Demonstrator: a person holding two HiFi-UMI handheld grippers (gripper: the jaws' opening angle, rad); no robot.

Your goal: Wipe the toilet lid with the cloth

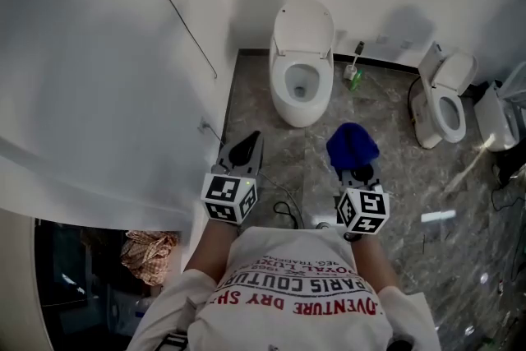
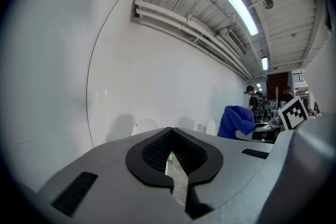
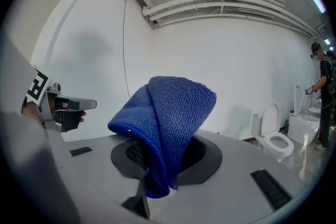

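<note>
A white wall (image 1: 99, 53) filled the left side of the head view, with a thin cable (image 1: 177, 12) running down it at a slant. Just right of the wall, the left tongs (image 1: 245, 148) pointed forward over the grey marbled floor (image 1: 394, 177). In the left gripper view its jaws were clenched, their tips meeting, with only a slit of floor showing between the black pads and nothing gripped. Its marker cube (image 1: 230, 198) sat at the near end, above the person's white printed shirt (image 1: 300, 292).

Further ahead, between the two tongs in the head view, a white toilet (image 1: 302, 86) stood against the far wall. Its toilet lid (image 1: 304, 25) was raised and leaned back toward the wall, leaving the bowl open. Both tongs were well apart from it.

To the right, the right tongs (image 1: 357, 173) were clamped on the blue cloth (image 1: 352, 145). The right gripper view showed the cloth pinched between the pads, with a fold standing up above the jaws and a short end hanging below them. The cloth touched neither the lid nor the floor. The right marker cube (image 1: 362, 211) faced the camera.

Near the far wall, right of the toilet, lay a small green bottle-like thing (image 1: 354, 80). Further right stood a second toilet (image 1: 444, 103), also with its lid up.
</note>
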